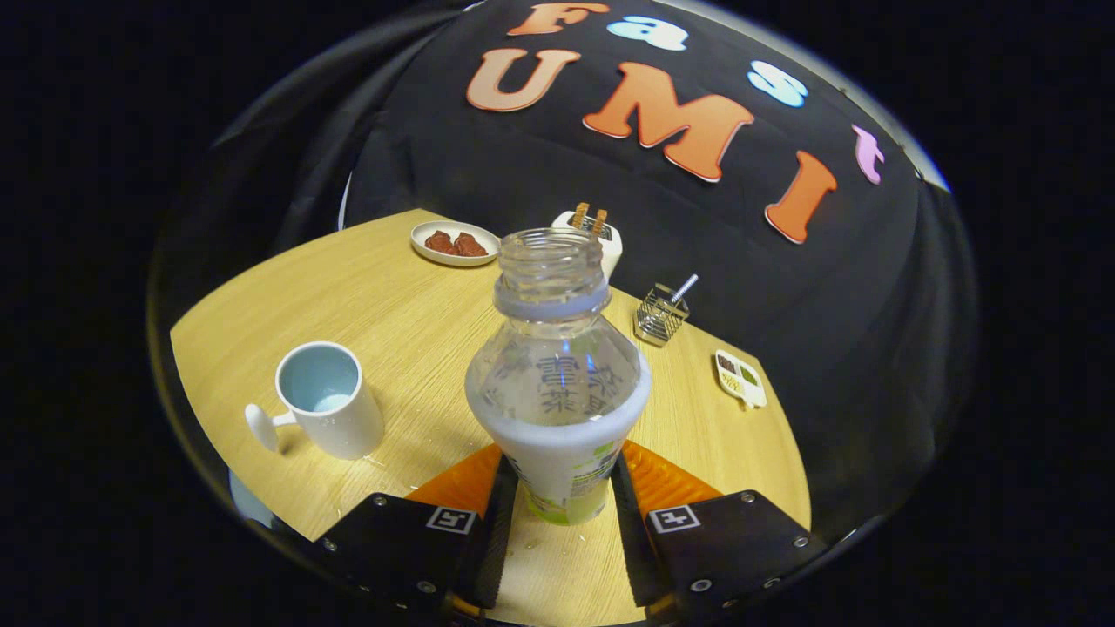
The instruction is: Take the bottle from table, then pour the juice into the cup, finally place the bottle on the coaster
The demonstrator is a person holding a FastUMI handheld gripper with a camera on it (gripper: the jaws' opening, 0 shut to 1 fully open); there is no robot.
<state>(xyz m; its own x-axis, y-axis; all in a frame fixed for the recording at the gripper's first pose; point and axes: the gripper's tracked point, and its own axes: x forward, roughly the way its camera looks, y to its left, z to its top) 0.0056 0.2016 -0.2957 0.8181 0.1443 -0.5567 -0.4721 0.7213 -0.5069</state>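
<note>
Your gripper (562,496) clamps the uncapped bottle (557,383) low on its label, upright over the worktop (392,287) — cup (327,401) left of the bottle; a hasty tilt could spill juice short of it

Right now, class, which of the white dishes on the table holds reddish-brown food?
The oval plate beyond the bottle gripped in the tongs; the divided dish holds small separate portions, and the mug looks nearly empty.
</note>
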